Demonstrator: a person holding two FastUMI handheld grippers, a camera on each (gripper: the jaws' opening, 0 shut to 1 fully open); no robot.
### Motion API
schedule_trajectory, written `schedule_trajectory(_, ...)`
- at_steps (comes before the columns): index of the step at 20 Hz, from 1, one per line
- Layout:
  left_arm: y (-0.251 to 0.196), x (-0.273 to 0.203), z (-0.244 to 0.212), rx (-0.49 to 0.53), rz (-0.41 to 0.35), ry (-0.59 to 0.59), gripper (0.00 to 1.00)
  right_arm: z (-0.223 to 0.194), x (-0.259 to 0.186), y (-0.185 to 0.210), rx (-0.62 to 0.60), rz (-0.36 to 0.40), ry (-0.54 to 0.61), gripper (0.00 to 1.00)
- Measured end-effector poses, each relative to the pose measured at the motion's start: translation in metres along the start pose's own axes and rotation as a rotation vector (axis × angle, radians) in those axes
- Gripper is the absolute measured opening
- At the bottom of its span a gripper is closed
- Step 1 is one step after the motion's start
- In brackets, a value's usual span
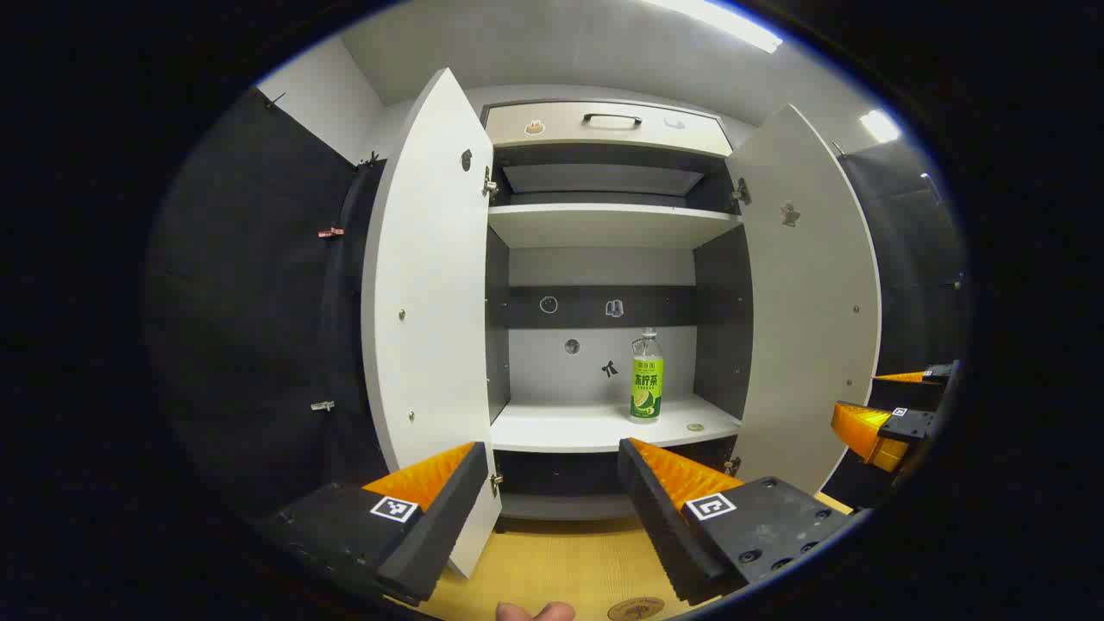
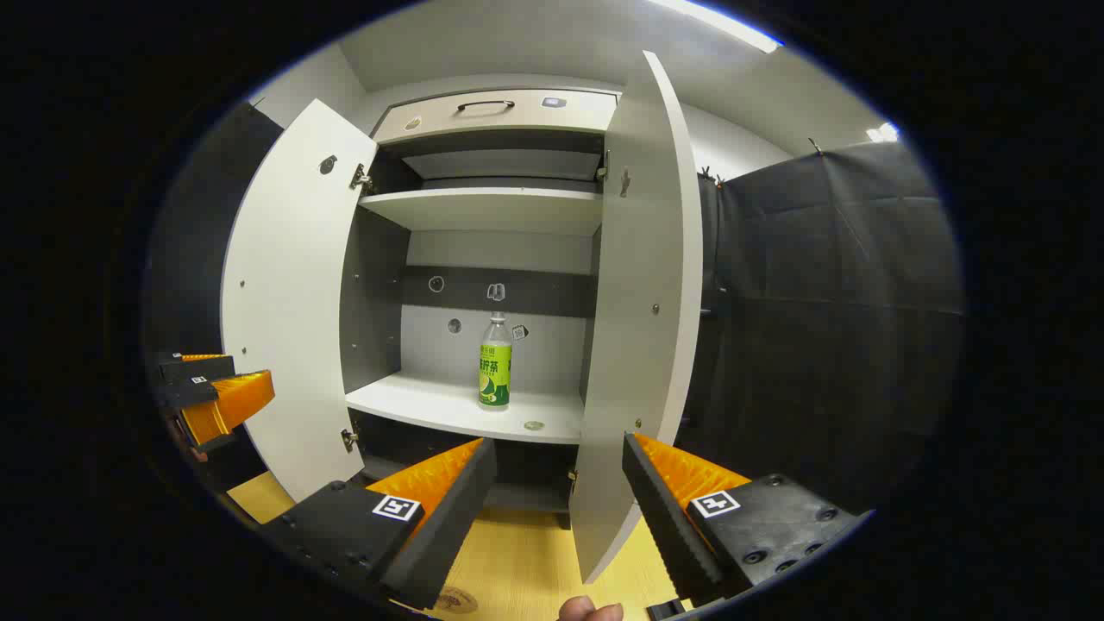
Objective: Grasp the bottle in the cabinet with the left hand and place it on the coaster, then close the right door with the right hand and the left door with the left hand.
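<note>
Both claws, left (image 1: 548, 483) and right (image 2: 559, 483), gape level toward bottle (image 1: 647, 377).

bottle (image 1: 647, 376): upright on the cabinet's lower shelf (image 1: 569, 427), toward its right
doors: left door (image 1: 427, 285), right door (image 1: 806, 293), swung outward
coaster (image 1: 636, 609): on the table (image 1: 552, 569), before the cabinet

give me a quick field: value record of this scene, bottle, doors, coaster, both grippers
bottle: upright on the cabinet's lower shelf, right of middle, untouched
left door: open
right door: open
coaster: on the wooden tabletop in front of the cabinet, bare
left gripper: open, holding nothing, short of the cabinet
right gripper: open, holding nothing, facing the right door's edge
</note>
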State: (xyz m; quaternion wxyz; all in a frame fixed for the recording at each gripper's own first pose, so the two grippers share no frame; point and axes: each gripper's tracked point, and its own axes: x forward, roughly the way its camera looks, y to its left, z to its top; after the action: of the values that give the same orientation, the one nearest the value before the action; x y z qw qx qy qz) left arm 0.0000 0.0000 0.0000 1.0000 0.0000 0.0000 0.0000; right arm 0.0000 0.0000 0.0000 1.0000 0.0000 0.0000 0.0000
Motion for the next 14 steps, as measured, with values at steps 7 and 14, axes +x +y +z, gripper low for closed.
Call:
schedule_trajectory(7, -0.003, 0.003, -0.004, -0.007, -0.016, 0.01, 0.97, 0.005, -0.002, 0.0, -0.022, -0.019, -0.017, 0.98)
schedule_trajectory(14, -0.01, 0.005, -0.004, 0.007, -0.038, 0.008, 0.97, 0.005, -0.002, -0.001, -0.017, -0.029, -0.017, 0.98)
